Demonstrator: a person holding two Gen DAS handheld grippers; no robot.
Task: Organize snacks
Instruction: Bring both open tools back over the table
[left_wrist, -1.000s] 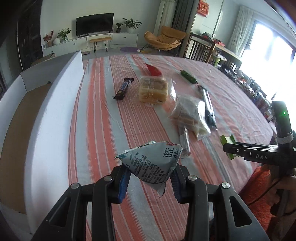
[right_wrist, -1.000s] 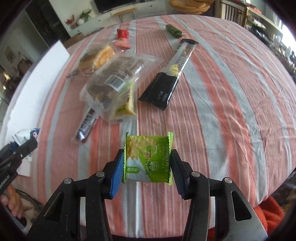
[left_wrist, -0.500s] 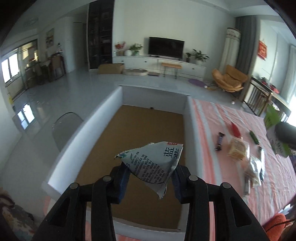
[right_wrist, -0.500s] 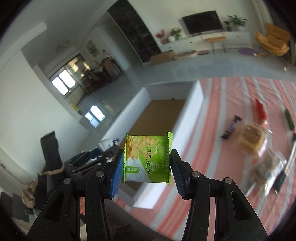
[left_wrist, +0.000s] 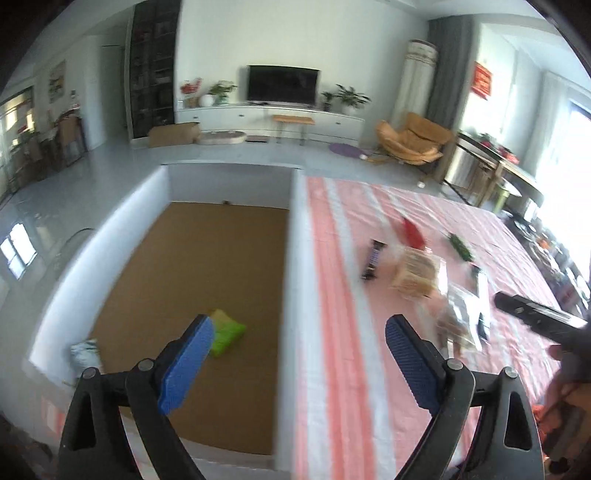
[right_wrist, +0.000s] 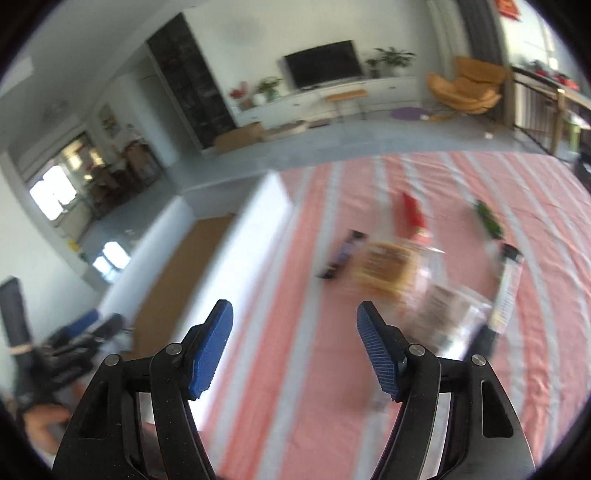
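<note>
Left gripper (left_wrist: 295, 341) jaws opening, nothing between them; only its view shows the box (left_wrist: 291, 258) floor, where the green packet (left_wrist: 227, 332) and white packet (left_wrist: 85, 350) lie. Right gripper (right_wrist: 294, 343) opening too, empty, over the striped cloth (right_wrist: 295, 406) with blurred snacks (right_wrist: 384, 269).

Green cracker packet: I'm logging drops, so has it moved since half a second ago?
Yes. The green cracker packet left the right tool, whose jaws are opening with nothing between them, and now lies on the brown floor of the white box.
</note>
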